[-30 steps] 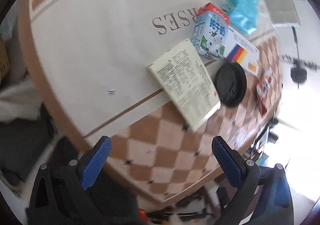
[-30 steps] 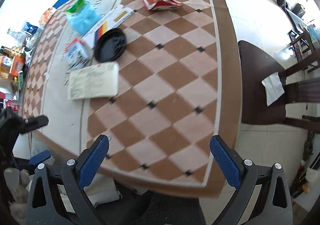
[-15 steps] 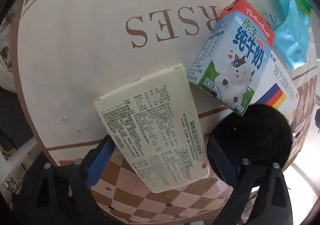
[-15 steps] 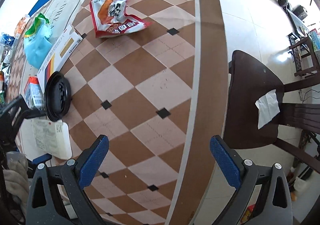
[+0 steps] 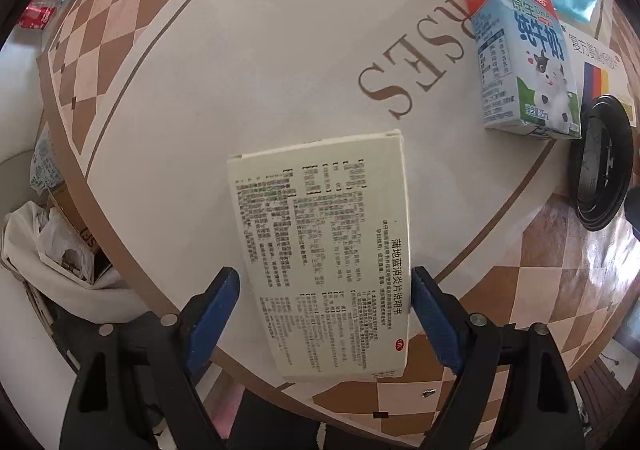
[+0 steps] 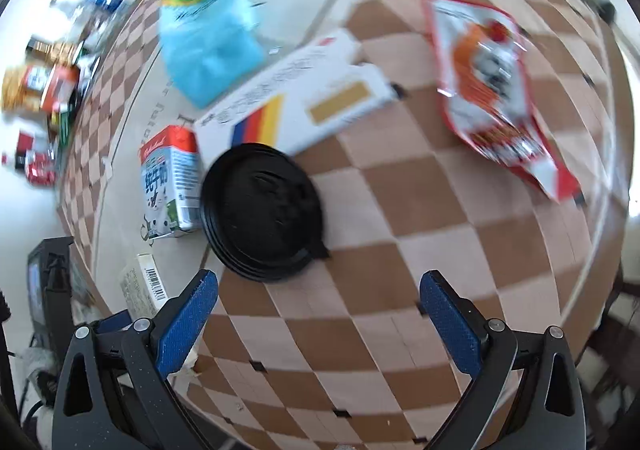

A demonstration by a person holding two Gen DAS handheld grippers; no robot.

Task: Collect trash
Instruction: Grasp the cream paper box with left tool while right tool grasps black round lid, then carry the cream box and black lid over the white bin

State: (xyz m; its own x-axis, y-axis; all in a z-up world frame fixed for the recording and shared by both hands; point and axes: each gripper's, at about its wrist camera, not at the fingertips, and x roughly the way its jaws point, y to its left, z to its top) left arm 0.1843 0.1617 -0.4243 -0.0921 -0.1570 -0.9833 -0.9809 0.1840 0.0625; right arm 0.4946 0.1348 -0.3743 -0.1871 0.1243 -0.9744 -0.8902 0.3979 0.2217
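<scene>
Since a second ago the left hand-held gripper [image 5: 324,314] has dropped over the flat cream medicine box [image 5: 324,250], which now fills the space between its blue pads; its jaws have just been closing, the right pad [image 5: 430,314] at the box's long edge and the left pad [image 5: 216,310] a sliver clear, so the box is straddled but not yet pinched. The box lies face-up on the table [image 5: 280,50] near its edge, its long axis running away from the gripper along the pointing line, so the jaws cross its short width. A white bag-lined bin [image 5: 52,246] shows on the floor below the table edge at left, a likely destination. Further right stand the milk carton [image 5: 520,66] and the black plastic lid [image 5: 604,166], well apart from this gripper. The right hand-held gripper [image 6: 320,314] has swung across the checked cloth and hangs wide and empty, the black plastic lid [image 6: 262,210] just ahead of its left pad, the red snack wrapper [image 6: 492,98] well off to the right. The left hand is clearly the nearer to the medicine box, the right to the lid
</scene>
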